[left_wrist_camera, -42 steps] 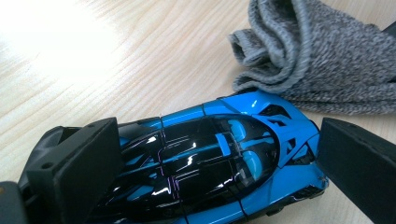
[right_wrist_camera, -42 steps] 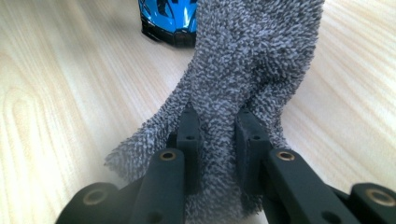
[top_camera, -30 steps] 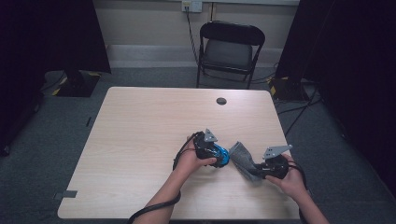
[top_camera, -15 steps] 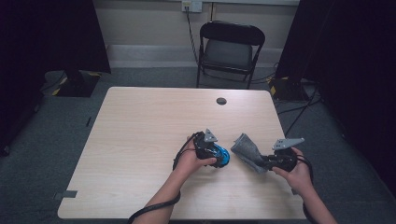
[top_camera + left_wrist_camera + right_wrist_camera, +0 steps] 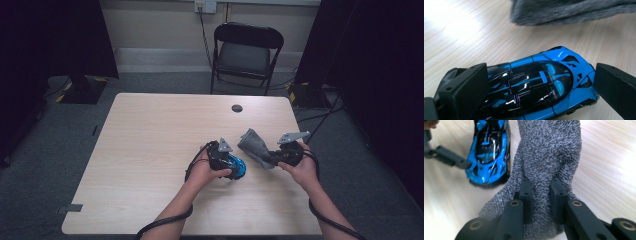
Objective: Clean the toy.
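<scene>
A shiny blue and black toy car [image 5: 536, 85] lies on the wooden table [image 5: 150, 140]. My left gripper [image 5: 534, 87] is shut on it, one jaw at each end. In the high view the car [image 5: 239, 169] shows just right of the left gripper [image 5: 223, 159]. A fuzzy grey cloth [image 5: 549, 152] hangs bunched from my right gripper [image 5: 541, 192], whose jaws are shut on its fabric. The cloth [image 5: 252, 145] is raised just off the table, right of and behind the car, with the right gripper [image 5: 274, 157] beside it. The car [image 5: 489, 150] sits left of the cloth in the right gripper view.
A small black round disc [image 5: 237, 108] sits in the tabletop toward the far edge. A black folding chair [image 5: 245, 50] stands behind the table, with cables on the floor at the right. Both gripper cables trail off the near edge.
My right gripper has risen and moved toward the far side with the grey cloth, pulling it away from the car. The left gripper and car have stayed put.
</scene>
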`<state>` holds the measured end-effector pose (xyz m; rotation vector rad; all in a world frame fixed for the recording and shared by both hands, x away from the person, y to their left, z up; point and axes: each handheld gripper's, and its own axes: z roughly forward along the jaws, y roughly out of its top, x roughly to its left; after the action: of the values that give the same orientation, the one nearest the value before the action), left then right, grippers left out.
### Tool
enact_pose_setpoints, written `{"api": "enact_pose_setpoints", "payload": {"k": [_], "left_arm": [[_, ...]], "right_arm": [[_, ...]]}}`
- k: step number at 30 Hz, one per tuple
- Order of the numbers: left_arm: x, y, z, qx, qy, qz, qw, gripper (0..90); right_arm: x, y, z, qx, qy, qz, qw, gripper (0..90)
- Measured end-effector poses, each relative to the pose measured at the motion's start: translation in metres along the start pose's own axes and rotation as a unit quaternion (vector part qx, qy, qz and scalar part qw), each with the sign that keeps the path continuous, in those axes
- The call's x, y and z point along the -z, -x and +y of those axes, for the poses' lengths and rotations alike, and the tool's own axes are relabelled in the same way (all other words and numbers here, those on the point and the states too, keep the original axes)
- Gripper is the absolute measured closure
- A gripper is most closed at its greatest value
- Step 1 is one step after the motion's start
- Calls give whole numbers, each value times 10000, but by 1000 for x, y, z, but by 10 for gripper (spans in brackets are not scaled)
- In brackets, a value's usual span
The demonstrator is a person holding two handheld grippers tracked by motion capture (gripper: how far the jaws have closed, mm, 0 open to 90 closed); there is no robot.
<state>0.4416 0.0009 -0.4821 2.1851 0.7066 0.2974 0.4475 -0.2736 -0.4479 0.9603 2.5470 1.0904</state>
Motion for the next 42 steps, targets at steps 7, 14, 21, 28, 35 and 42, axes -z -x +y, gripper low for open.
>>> {"api": "enact_pose_setpoints", "payload": {"k": [7, 14, 21, 28, 35, 42], "left_arm": [[0, -1, 0, 14, 1, -39, 10000, 0], [0, -1, 0, 6, 19, -64, 10000, 0], [1, -3, -1, 47, 59, -98, 9999, 0], [1, -3, -1, 35, 56, -90, 9999, 0], [1, -3, -1, 47, 47, -78, 9999, 0], [1, -2, -1, 44, 58, -50, 10000, 0]], "right_arm": [[-27, 4, 17, 19, -82, -10, 10000, 755], [-53, 2, 32, 65, -156, 48, 9998, 754], [-77, -8, 47, 233, -220, 132, 9994, 754], [-95, -17, 50, 551, -433, 196, 9974, 750], [-96, -17, 48, 703, -385, 251, 9965, 754], [-91, -15, 44, 751, -394, 328, 9959, 754]]}}
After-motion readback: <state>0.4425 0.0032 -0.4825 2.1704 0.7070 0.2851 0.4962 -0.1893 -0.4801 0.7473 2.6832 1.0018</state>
